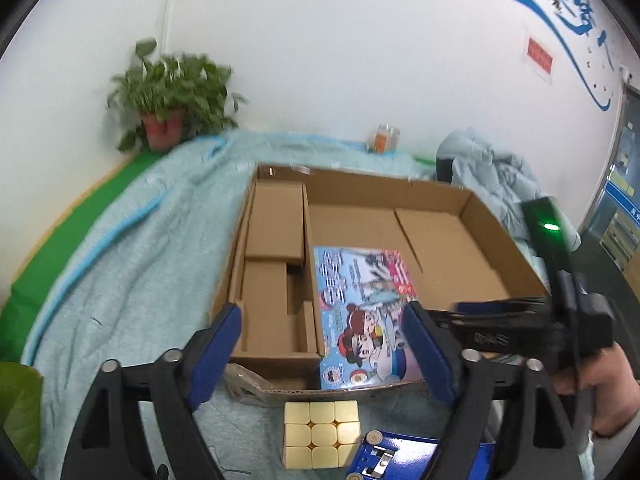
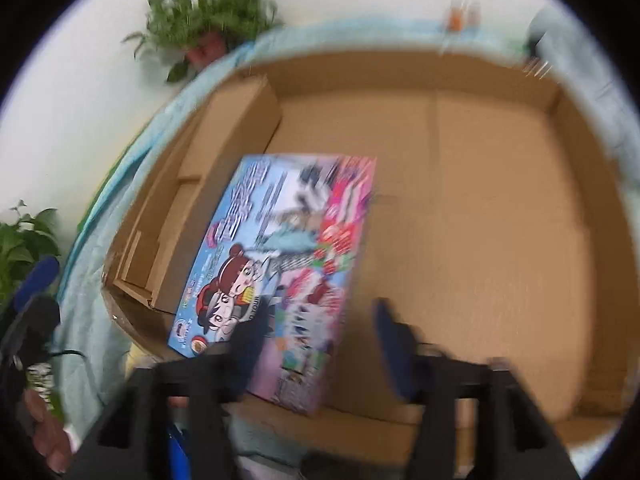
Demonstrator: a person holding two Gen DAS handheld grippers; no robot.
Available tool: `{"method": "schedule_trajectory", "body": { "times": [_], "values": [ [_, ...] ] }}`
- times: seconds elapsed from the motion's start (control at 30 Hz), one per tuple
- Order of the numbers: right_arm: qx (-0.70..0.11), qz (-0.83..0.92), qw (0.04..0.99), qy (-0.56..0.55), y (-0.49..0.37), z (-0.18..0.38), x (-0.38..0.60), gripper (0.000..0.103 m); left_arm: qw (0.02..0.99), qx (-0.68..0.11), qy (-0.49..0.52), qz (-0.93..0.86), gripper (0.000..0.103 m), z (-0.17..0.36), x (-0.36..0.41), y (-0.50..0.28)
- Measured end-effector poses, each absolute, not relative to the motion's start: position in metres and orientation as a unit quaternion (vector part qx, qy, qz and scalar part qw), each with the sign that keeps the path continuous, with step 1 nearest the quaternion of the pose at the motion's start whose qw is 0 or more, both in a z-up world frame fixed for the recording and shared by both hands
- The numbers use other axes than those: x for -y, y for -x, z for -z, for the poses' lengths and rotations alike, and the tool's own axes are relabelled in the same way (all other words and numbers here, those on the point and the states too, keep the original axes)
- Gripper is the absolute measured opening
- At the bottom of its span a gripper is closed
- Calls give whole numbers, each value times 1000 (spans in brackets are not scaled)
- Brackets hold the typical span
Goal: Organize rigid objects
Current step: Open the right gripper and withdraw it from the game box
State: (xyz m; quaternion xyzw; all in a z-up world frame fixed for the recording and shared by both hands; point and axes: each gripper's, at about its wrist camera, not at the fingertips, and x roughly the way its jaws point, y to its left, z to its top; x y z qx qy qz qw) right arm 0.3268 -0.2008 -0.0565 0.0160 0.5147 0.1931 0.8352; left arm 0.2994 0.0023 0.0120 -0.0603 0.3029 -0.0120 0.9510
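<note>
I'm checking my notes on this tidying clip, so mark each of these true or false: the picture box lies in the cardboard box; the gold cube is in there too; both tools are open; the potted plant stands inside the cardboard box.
1. The picture box lies in the cardboard box. True.
2. The gold cube is in there too. False: it sits outside, on the blue cloth.
3. The left tool and right tool are open. True.
4. The potted plant stands inside the cardboard box. False: it stands by the wall.
</note>
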Motion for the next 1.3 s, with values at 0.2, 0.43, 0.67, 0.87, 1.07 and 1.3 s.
{"method": "schedule_trajectory", "body": {
  "times": [0.2, 0.43, 0.67, 0.87, 1.07, 1.3],
  "values": [
    [-428, -131, 894, -5, -264, 20, 229, 85, 970, -242, 32, -15, 103, -29, 19, -266],
    [-397, -89, 913, -9, -218, 15, 260, 85, 965, -255, 62, 10, 103, -26, 44, -247],
    [-384, -87, 919, -4, -192, 20, 268, 85, 964, -259, 50, 15, 103, -20, 71, -220],
    [-379, -97, 920, 8, -168, 28, 275, 85, 964, -258, 61, 25, 103, -9, 85, -199],
    [-386, -103, 916, -5, -150, 40, 284, 85, 960, -270, 66, 37, 103, 4, 97, -180],
    [-371, -154, 916, -25, -124, 39, 298, 85, 943, -309, 97, 74, 103, 13, 93, -178]
  ]
}}
